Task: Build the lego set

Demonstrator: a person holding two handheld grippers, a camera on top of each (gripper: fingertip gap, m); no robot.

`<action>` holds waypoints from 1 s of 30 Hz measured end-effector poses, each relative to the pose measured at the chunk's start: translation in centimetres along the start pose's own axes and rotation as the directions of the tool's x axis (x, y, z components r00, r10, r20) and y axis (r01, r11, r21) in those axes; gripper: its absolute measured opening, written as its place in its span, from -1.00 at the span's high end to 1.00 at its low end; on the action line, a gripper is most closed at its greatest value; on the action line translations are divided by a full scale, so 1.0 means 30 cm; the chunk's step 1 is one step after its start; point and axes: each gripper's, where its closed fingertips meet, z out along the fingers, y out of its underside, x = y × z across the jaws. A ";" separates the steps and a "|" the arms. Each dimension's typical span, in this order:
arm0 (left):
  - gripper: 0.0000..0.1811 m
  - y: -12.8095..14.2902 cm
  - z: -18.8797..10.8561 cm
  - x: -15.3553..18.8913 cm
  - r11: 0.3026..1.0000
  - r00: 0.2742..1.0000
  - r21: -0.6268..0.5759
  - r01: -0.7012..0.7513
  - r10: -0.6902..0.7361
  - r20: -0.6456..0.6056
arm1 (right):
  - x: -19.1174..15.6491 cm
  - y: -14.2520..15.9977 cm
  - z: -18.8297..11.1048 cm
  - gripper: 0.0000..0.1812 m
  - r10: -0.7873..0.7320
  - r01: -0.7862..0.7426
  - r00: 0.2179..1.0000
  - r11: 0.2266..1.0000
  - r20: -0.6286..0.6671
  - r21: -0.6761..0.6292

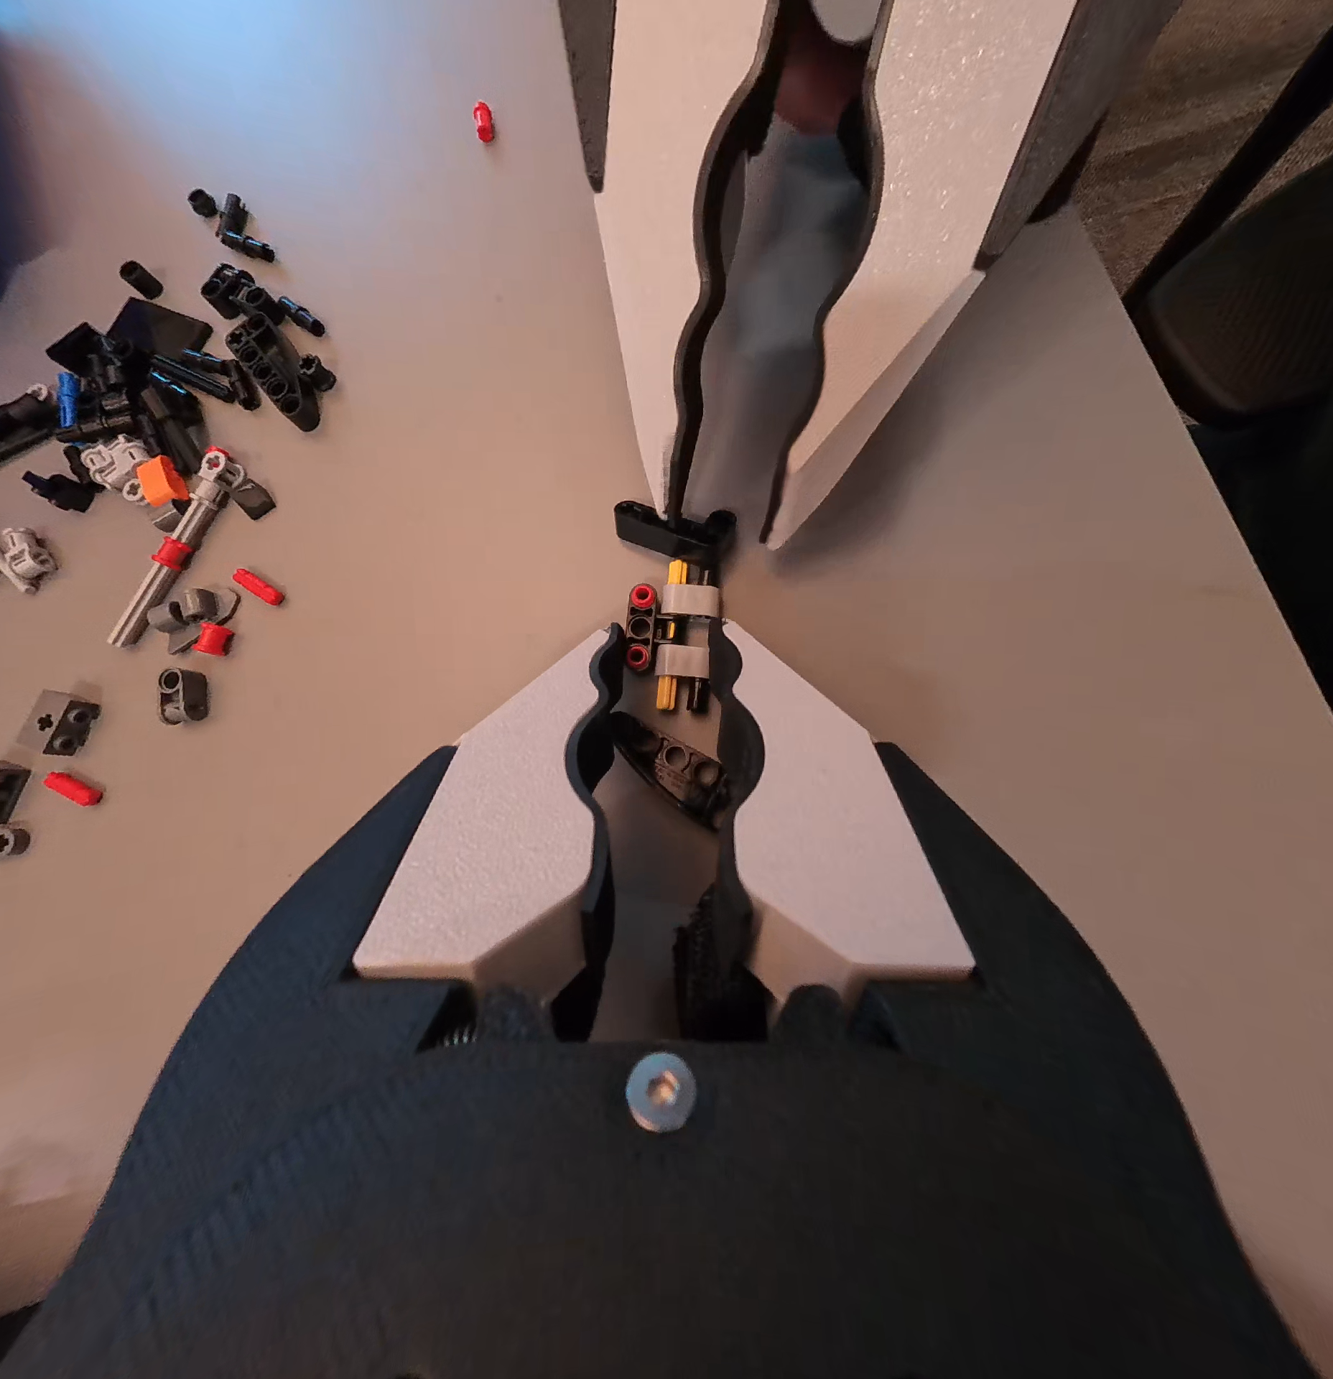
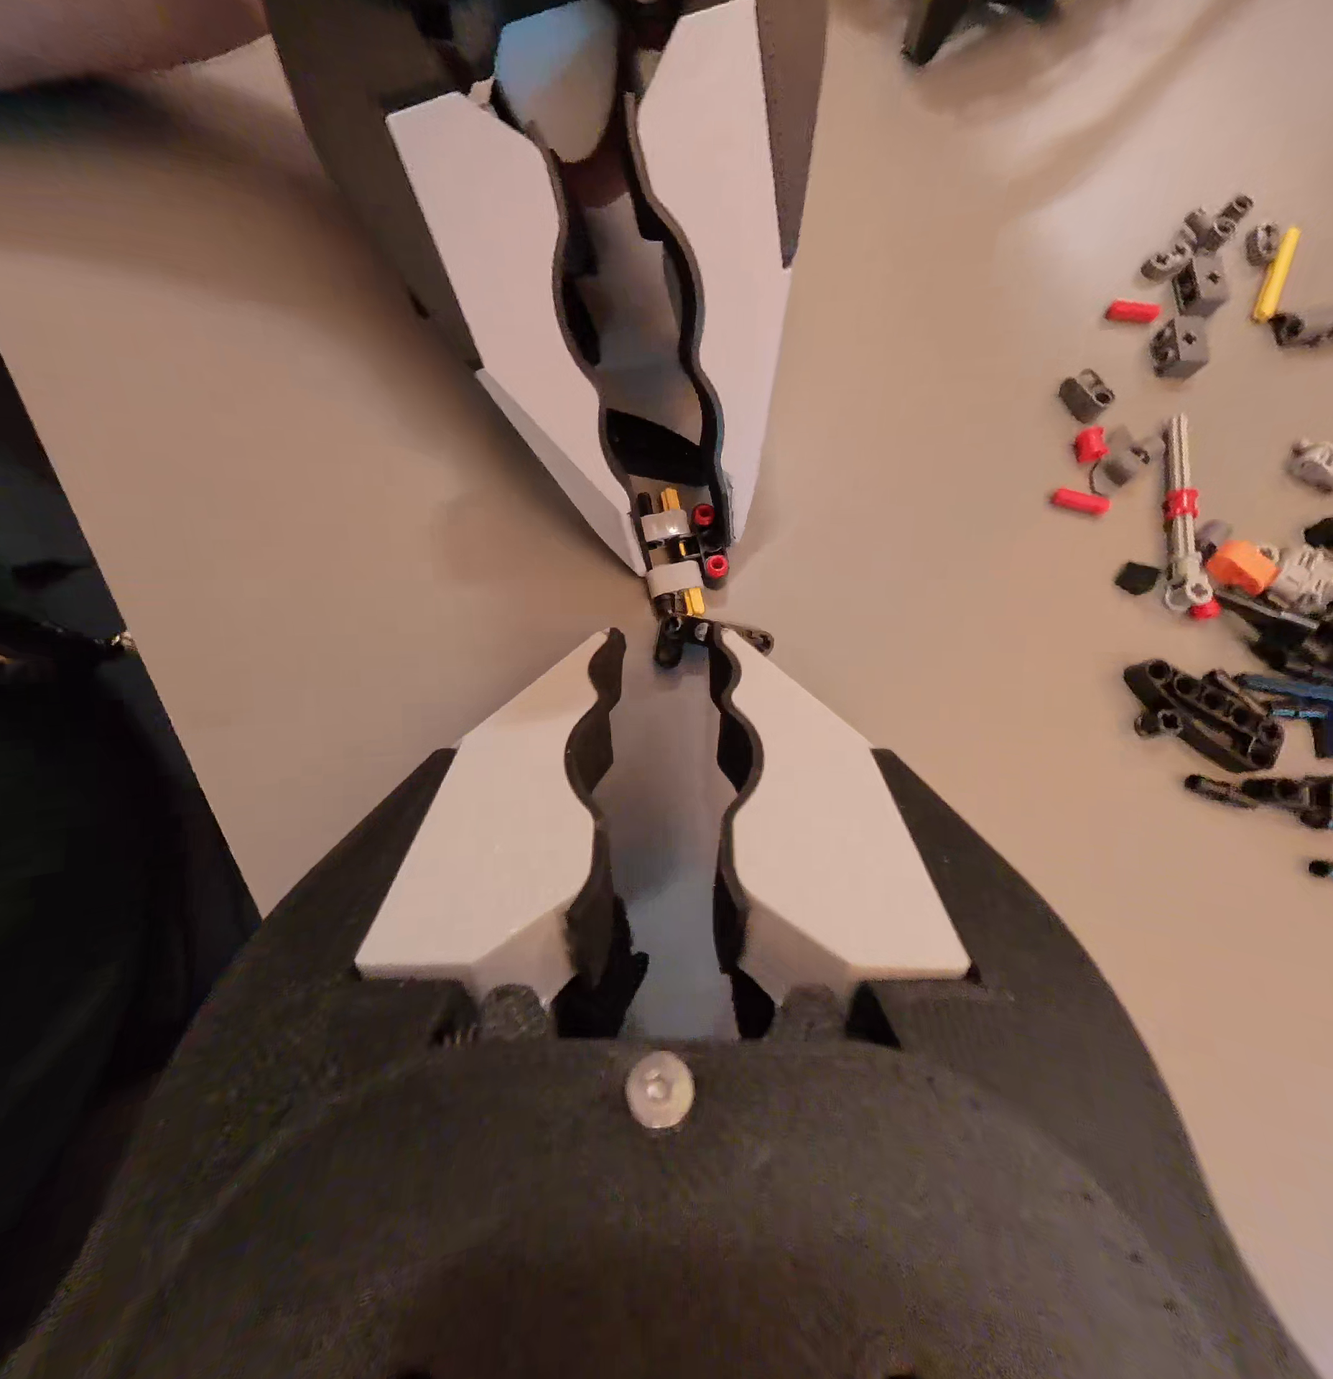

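Joining two bits mid-air is the step in hand, by the look of it. The left claw [image 1: 667,634] is closed on a small plastic sub-assembly [image 1: 675,642] of a yellow axle, a black axle, two light grey connectors and a short black beam with red pins, sitting dead centre of the left wrist view. Facing it from the top of that frame, the right claw [image 1: 716,533] is pinched on a short flat black liftarm [image 1: 675,526], held crosswise just beyond the axle ends. In the right wrist view the liftarm [image 2: 712,634] sits at the claw tips in the middle of the frame, touching or nearly touching the yellow axle tip, hard to say which.

Loose parts are heaped on the pale beige surface [image 1: 425,671]: a pile of black beams and pins [image 1: 163,358] at the left of the left view, plus a long grey axle with a red bush [image 1: 175,548] below it.

Next move, I reckon: line a liftarm hole up with the axle ends and push straight along them. Any tilt and it'll probably jam or twist loose.
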 end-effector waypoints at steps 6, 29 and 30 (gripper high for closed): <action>0.77 -0.008 0.007 -0.002 1.000 1.000 0.009 0.005 -0.005 0.017 | 0.023 0.003 -0.002 0.85 0.015 -0.017 0.997 1.000 -0.078 -0.018; 0.77 -0.023 0.019 -0.001 0.999 0.998 0.004 -0.046 0.045 0.039 | 0.055 0.037 0.003 0.90 -0.110 0.108 0.993 0.992 -0.029 -0.064; 0.78 -0.024 0.019 0.000 0.999 0.998 0.002 -0.046 0.046 0.036 | 0.055 0.034 0.006 0.91 -0.113 0.111 0.993 0.992 -0.030 -0.056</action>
